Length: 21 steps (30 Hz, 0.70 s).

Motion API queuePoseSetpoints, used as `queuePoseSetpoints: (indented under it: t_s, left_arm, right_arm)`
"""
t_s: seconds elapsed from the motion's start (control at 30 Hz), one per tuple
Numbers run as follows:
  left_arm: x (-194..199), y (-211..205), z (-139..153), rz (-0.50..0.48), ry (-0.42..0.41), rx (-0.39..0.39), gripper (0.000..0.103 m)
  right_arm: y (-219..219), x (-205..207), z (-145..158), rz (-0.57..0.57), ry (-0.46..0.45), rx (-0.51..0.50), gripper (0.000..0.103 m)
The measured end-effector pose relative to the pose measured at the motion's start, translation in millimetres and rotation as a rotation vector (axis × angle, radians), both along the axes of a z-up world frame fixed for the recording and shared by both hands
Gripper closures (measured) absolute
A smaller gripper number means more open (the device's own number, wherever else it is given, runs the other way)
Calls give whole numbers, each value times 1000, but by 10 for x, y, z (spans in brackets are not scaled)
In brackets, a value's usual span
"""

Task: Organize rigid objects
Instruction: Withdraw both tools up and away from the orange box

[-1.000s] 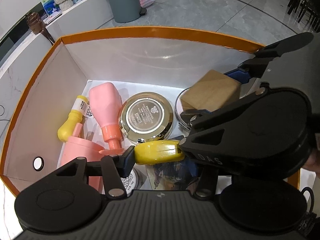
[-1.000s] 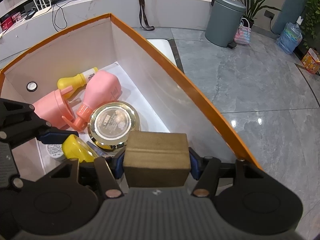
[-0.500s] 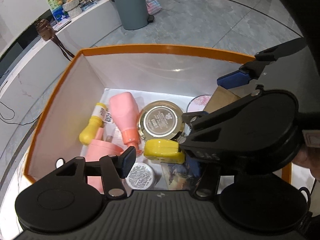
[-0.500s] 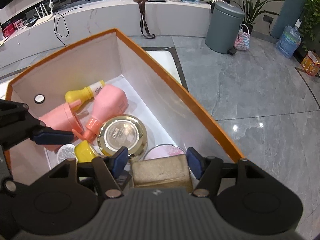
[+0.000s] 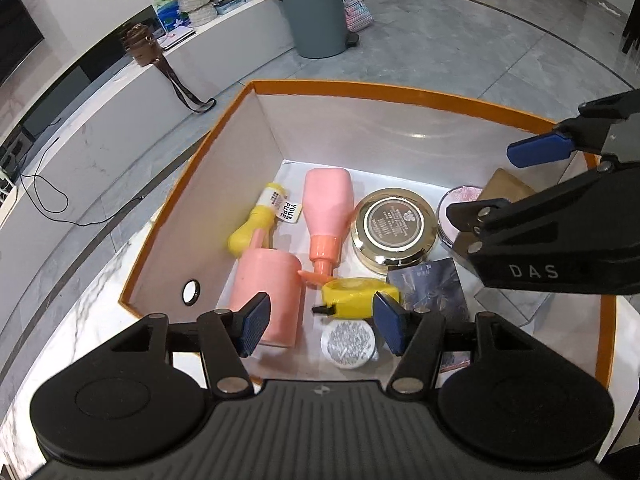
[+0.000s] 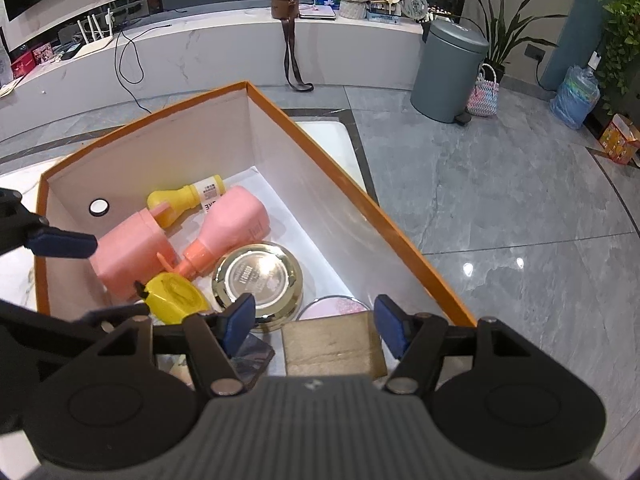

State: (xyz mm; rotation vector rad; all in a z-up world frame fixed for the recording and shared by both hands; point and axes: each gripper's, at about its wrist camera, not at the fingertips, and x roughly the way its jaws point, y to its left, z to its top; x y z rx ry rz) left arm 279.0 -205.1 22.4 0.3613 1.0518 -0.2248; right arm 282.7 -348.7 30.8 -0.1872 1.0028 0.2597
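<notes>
An orange-rimmed white box (image 5: 360,89) (image 6: 140,120) holds several items. A pink bottle (image 5: 326,208), a yellow bottle (image 5: 260,224), a pink cup (image 5: 268,292), a gold round tin (image 5: 394,232) and a silver lid (image 5: 348,344) lie inside. My left gripper (image 5: 322,328) hangs open above the box, over a yellow case (image 5: 356,298) lying on the bottom. My right gripper (image 6: 314,324) is open above a brown block (image 6: 332,344), which rests in the box corner beside a pink-topped jar (image 6: 334,306). Neither gripper touches anything.
The box stands on a white marble table (image 5: 104,292). A dark flat packet (image 5: 428,288) lies by the yellow case. A grey bin (image 6: 448,72) and a woven bag (image 6: 484,94) stand on the tiled floor. A long white counter (image 6: 200,48) runs behind.
The left gripper let go of the yellow case and the right let go of the brown block. Both opened and rose out of the box, and both items now lie inside.
</notes>
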Motion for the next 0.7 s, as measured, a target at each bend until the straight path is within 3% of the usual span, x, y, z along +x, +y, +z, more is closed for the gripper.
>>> queuePoseSetpoints:
  t_s: [0.3, 0.53, 0.7]
  left_arm:
    - [-62, 12, -66, -6, 17, 24, 33]
    - [-198, 77, 36, 11, -22, -30, 33]
    - [-450, 213, 266, 67, -137, -128, 16]
  right_arm:
    - [30, -62, 54, 17, -13, -4, 38]
    - [18, -110, 117, 13, -25, -8, 38]
    - [3, -201, 299, -18, -76, 11, 37]
